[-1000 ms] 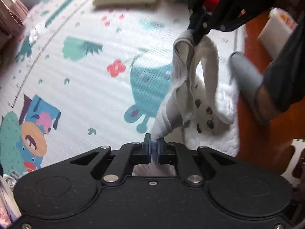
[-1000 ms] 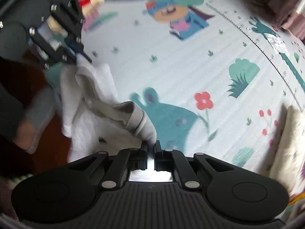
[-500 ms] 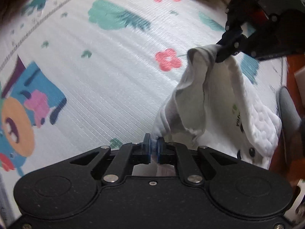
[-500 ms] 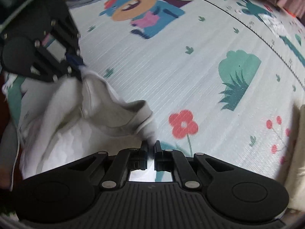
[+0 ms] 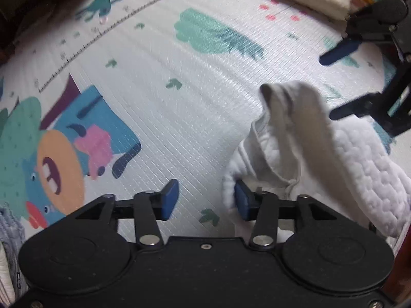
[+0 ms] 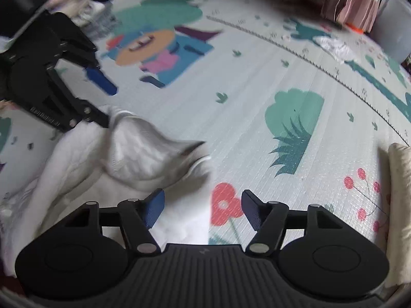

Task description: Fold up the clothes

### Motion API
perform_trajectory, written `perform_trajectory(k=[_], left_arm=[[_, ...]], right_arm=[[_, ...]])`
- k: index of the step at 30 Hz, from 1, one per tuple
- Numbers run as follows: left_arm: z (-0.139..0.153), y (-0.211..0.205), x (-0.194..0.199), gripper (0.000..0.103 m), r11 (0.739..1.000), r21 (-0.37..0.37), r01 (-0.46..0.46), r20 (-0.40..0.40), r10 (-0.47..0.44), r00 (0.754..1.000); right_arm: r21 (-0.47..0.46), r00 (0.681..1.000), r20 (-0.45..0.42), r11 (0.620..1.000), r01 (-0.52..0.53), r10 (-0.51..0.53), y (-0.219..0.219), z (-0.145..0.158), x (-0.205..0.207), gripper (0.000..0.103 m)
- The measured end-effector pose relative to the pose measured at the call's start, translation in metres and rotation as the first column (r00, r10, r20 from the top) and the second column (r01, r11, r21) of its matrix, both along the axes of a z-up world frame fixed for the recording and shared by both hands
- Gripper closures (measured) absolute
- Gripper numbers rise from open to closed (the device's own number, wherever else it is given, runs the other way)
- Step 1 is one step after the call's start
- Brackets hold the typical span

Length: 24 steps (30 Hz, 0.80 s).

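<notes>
Both my claws, the left claw [image 5: 204,200] and right claw [image 6: 203,209], are opening off the white garment [image 5: 308,148] they pinched a moment ago, dropping it bunched on the play mat [image 5: 179,107], so this fold is laid.

The white garment [image 5: 354,169] is motion-blurred at its raised grey fold, and its near edge is hidden behind the gripper body. The cream cushion [image 6: 398,205] is cut off by the picture's right edge. Clutter beyond the play mat [image 6: 231,118] is too blurred to identify.
</notes>
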State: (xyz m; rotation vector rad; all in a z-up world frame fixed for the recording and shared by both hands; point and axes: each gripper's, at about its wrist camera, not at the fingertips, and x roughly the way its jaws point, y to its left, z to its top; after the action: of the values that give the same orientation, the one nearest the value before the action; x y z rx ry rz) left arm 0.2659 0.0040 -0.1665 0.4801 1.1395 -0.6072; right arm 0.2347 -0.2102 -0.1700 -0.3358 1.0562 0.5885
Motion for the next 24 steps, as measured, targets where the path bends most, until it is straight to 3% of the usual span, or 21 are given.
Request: perform_trajectory(k=[3,8,13,16,20,23,24], left_arm=[[0.004,0.009,-0.007,0.053,1.0,-0.015,-0.007,0.015,0.008,1.0],[0.023,0.025,-0.017,0.048,0.999,-0.04,-0.01,0.045,0.011,0.999],[0.039,0.026,-0.049,0.046,0.998,-0.023,0.063,0.122,-0.06,0.991],[0.046,0.022,-0.076,0.046,0.991,-0.045,0.129,0.107,-0.123,0.987],[0.039,0.014,-0.14,0.046,0.949,-0.132,0.287,0.057,-0.282,0.958],[0.025,0.01,-0.2,0.046,0.892,-0.12,0.436,0.067,-0.431,0.9],[0.021,0.01,-0.221,0.046,0.867,-0.113,0.485,0.09,-0.477,0.874]], right_arm=[[0.013,0.999,0.025,0.999,-0.037,0.036,-0.008,0.008,-0.033,0.032],[0.059,0.983,-0.046,0.983,-0.176,0.179,-0.005,0.004,-0.103,0.032],[0.007,0.933,-0.027,0.933,-0.36,0.36,0.002,-0.004,-0.165,0.03],[-0.032,0.896,0.013,0.896,-0.443,0.443,0.008,-0.007,-0.189,0.03],[-0.078,0.841,0.054,0.842,-0.534,0.539,0.019,-0.012,-0.214,0.03],[-0.147,0.79,0.085,0.792,-0.593,0.607,0.022,-0.02,-0.229,0.03],[-0.157,0.788,0.087,0.79,-0.593,0.609,0.02,-0.021,-0.231,0.03]])
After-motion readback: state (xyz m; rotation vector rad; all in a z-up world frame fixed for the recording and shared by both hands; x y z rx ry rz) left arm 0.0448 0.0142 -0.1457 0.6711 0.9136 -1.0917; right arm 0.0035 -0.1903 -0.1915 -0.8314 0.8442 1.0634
